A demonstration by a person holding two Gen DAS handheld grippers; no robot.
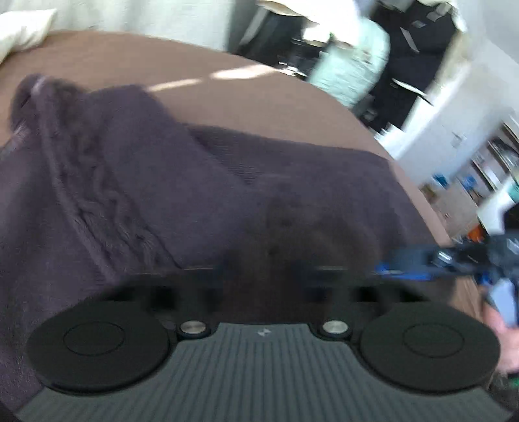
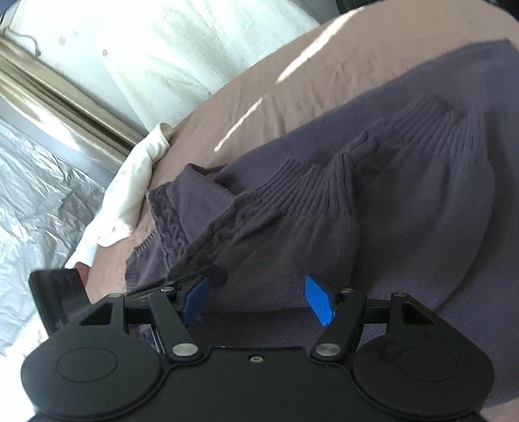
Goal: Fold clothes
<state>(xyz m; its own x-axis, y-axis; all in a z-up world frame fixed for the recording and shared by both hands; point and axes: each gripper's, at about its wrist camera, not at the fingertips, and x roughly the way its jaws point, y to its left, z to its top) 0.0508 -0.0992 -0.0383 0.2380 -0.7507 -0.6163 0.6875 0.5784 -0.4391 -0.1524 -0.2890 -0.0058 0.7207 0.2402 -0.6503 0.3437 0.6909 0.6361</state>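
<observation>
A dark purple cable-knit sweater lies on a brown bedspread. In the left wrist view the picture is blurred; the left gripper sits low over the knit and its fingers are lost in dark blur. The right gripper shows at that view's right edge. In the right wrist view the sweater lies bunched, with ribbed cuffs folded over the body. The right gripper is open, its blue pads apart above the knit, holding nothing.
The brown bedspread runs to the far side. A white pillow lies at the bed's edge, also in the left wrist view. A window and curtain lie beyond. Shelves and furniture stand past the bed.
</observation>
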